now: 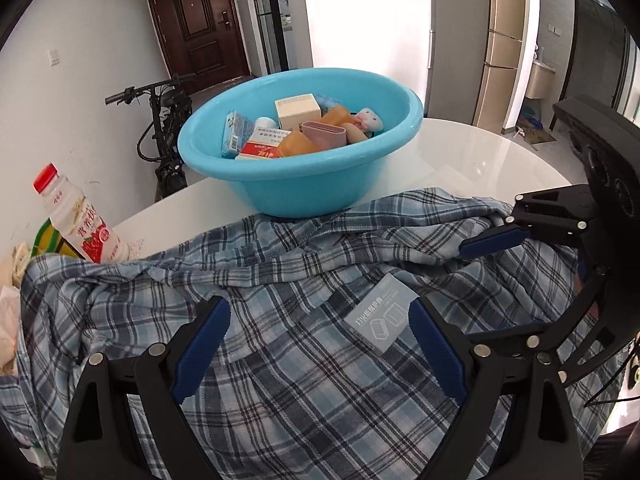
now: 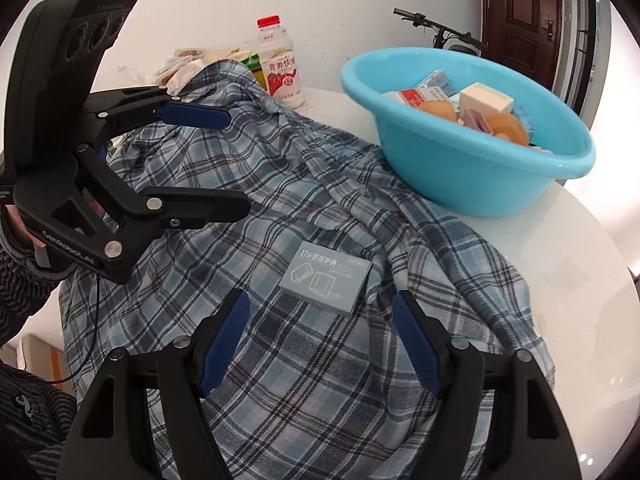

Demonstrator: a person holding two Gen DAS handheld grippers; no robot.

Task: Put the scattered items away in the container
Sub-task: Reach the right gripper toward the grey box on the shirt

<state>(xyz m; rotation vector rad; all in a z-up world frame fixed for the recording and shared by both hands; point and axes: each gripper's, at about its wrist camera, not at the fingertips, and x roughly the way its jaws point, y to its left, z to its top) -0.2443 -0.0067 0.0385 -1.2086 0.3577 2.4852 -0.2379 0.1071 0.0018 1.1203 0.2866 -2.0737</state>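
Observation:
A small grey box lies flat on a crumpled blue plaid shirt spread over the white table. Behind the shirt stands a blue basin holding several boxes and orange pieces. My left gripper hovers open over the shirt, the box just ahead of its right fingertip. My right gripper is also open, with the box just beyond its fingertips and nothing between the pads.
A red-capped white drink bottle and snack packets stand at the table's far left edge by the wall. A bicycle leans beyond the table. A person's sleeve shows at the left.

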